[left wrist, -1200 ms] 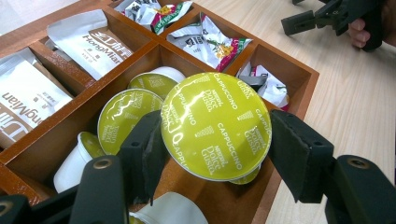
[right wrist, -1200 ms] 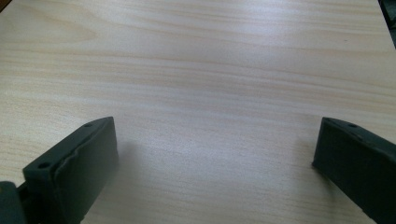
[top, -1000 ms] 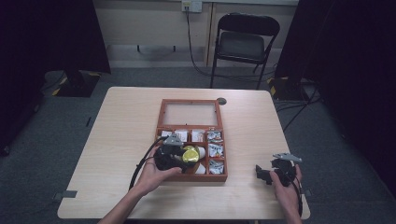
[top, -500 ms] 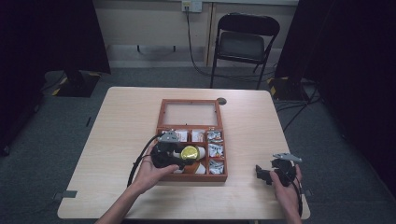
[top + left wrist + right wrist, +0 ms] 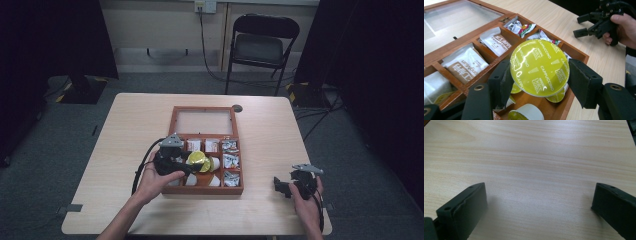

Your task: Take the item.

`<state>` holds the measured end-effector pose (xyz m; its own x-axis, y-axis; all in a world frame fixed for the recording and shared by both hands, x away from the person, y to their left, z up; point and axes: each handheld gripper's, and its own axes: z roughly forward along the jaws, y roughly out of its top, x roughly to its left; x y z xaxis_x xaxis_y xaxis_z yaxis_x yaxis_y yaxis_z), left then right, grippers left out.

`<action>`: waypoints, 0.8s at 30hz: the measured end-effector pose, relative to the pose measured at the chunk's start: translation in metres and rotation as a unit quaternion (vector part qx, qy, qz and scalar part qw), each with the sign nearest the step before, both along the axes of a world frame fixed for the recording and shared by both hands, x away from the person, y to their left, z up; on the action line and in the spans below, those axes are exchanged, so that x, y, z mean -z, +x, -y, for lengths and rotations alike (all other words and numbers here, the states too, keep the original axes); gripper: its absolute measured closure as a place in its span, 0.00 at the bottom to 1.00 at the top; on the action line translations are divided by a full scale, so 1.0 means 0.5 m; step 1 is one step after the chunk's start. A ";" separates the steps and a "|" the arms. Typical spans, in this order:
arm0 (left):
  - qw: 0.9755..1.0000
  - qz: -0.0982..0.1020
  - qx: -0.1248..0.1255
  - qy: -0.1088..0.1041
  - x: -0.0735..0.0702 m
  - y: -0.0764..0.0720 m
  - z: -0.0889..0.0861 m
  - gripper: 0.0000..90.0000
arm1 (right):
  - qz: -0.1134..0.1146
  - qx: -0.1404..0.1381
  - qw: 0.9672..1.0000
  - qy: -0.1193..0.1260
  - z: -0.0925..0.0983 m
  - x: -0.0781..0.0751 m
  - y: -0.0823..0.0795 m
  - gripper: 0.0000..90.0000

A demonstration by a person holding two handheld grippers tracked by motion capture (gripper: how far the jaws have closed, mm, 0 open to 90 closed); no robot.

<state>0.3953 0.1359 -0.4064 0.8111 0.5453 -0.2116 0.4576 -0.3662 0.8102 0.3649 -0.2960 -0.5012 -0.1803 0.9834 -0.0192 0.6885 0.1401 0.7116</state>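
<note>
Wooden table (image 5: 125, 130), one box (image 5: 175, 120), two tools

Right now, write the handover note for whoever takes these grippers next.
Left gripper: shut on the yellow-lidded cappuccino capsule, held above the wooden box at its near compartments.
Right gripper: open and holding nothing, over bare table near the front right corner.
Box: lid laid open and flat behind it; sachets sit in the far compartments, more capsules in the near ones.
Done: one capsule gripped and clear of its compartment.
Left: probably carry the capsule wherever it is wanted and set it down; the pictures show no spot for it yet.
</note>
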 end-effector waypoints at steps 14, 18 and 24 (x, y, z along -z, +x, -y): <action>1.000 0.002 -0.007 -0.006 -0.012 0.007 -0.025 0.43 | 0.000 0.000 1.000 0.000 0.000 0.000 0.000 0.00; 1.000 0.005 -0.012 -0.008 -0.015 0.008 -0.030 0.43 | 0.000 0.000 1.000 0.000 0.000 0.000 0.000 0.00; 1.000 0.006 -0.016 -0.007 -0.018 0.010 -0.037 0.43 | 0.000 0.000 1.000 0.000 0.000 0.000 0.000 0.00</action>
<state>0.4002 0.1544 -0.3976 0.7959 0.5678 -0.2103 0.4593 -0.3398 0.8207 0.3649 -0.2960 -0.5012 -0.1807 0.9833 -0.0196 0.6887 0.1407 0.7113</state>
